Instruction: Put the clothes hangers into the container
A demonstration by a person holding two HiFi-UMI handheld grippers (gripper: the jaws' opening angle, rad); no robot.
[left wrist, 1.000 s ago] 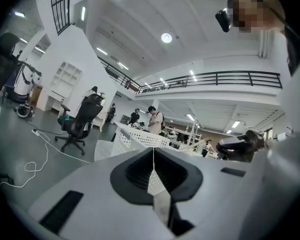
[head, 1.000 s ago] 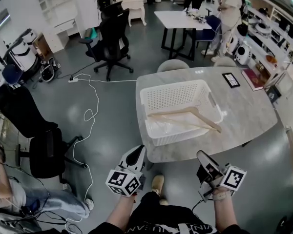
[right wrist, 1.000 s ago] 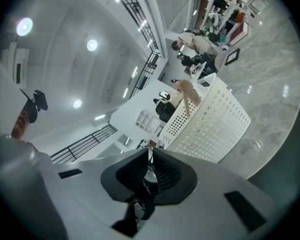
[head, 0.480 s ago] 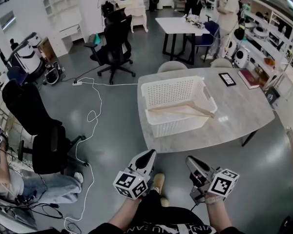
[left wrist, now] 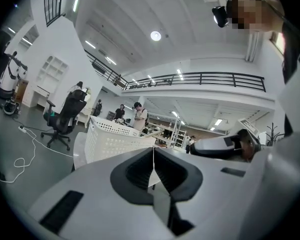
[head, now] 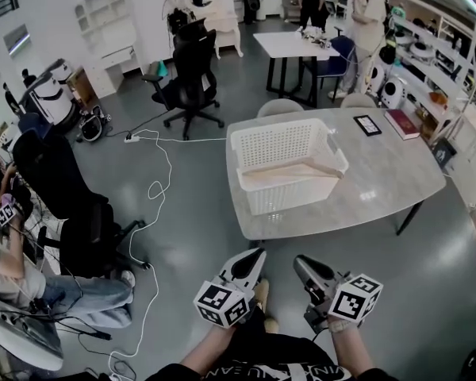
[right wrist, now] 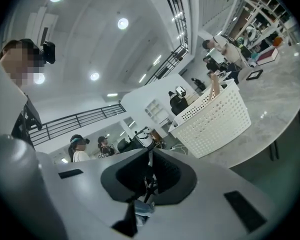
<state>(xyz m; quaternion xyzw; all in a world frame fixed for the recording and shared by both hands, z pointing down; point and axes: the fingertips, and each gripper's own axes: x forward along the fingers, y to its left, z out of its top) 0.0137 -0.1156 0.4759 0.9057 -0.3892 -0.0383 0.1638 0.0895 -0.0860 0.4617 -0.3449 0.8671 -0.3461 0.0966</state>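
Note:
A white perforated basket (head: 288, 177) stands on the grey marble table (head: 381, 189). Wooden hangers (head: 289, 173) lie inside it, one end resting on the right rim. The basket also shows in the left gripper view (left wrist: 112, 141) and the right gripper view (right wrist: 215, 119), where a hanger tip (right wrist: 213, 86) sticks above its rim. My left gripper (head: 248, 262) and right gripper (head: 304, 268) hang low near my body, well back from the table's near edge. Both are shut with nothing between the jaws.
A tablet (head: 368, 125) and a red book (head: 400, 122) lie at the table's far right. A white cable (head: 155, 189) snakes over the floor on the left. Black office chairs (head: 192, 74) stand behind, and a seated person (head: 32, 292) is at my left.
I have stepped back from the table; the basket now appears farther and higher in view. Both grippers have drawn closer together near my body. The hangers stay in the basket.

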